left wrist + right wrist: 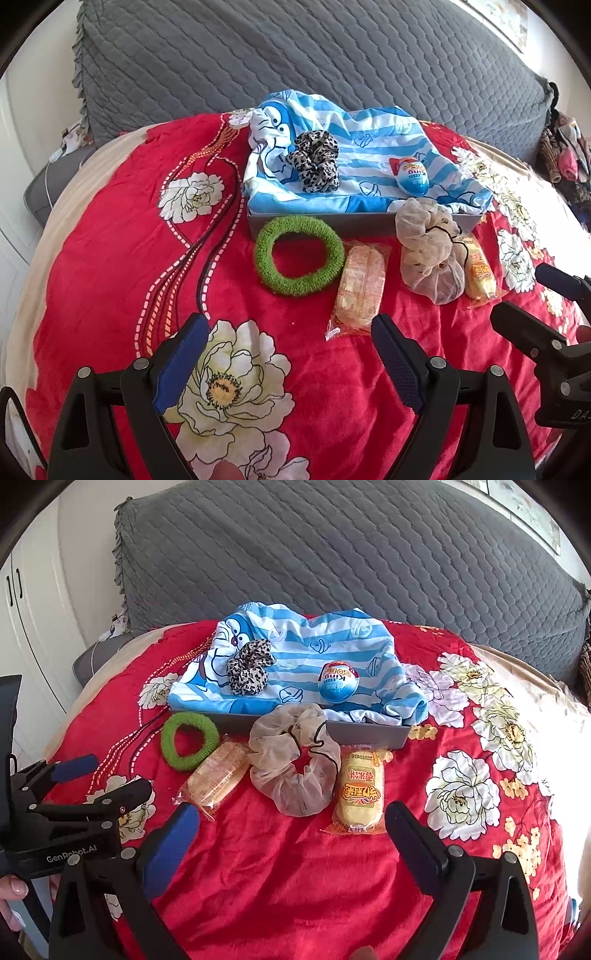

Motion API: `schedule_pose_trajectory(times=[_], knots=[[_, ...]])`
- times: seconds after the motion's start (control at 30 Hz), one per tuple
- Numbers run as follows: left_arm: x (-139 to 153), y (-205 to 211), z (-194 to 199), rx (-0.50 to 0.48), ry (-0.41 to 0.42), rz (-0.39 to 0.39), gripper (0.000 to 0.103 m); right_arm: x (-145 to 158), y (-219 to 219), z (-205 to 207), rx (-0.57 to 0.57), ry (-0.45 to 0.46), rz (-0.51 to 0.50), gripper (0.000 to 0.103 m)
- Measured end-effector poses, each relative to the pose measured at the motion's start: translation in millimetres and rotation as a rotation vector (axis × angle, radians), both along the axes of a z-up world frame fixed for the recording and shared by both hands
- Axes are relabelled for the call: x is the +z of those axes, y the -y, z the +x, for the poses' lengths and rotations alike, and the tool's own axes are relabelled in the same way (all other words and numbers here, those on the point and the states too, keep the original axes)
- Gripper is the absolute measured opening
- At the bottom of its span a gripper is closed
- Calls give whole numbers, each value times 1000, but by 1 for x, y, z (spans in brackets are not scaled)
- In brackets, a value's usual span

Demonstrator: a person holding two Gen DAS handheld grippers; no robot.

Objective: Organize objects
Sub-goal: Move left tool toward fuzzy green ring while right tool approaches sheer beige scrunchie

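On the red floral blanket (110, 258) lie a green scrunchie (266, 240) (177, 760), a pale snack packet (362, 288) (218, 775), a sheer beige scrunchie (428, 251) (273, 738) and a yellow cake packet (478, 273) (360, 790). Behind them a grey box (321, 223) (369, 731) is draped with a blue striped cloth (369, 173) (314, 646). A leopard scrunchie (316, 162) (249, 670) and a blue toy egg (412, 173) (338, 681) rest on the cloth. My left gripper (288, 343) (114, 775) is open, just short of the pale packet. My right gripper (291, 823) (524, 291) is open, near the yellow packet.
A grey quilted headboard (332, 554) rises behind the bed. White wardrobe doors (22, 609) stand at the left. A heap of clothes (565, 147) sits at the far right. A person's hand (11, 890) holds the left gripper.
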State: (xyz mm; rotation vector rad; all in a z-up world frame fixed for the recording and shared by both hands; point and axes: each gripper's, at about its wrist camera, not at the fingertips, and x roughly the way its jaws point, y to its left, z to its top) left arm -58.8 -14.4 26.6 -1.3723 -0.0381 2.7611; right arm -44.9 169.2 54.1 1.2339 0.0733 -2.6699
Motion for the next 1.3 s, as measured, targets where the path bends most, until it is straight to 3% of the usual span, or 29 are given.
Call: schedule_pose_trajectory(times=[1.3], knots=[[-31,13,-69,14,15,21,90,-30,10,-59,2,-1,-6,101]])
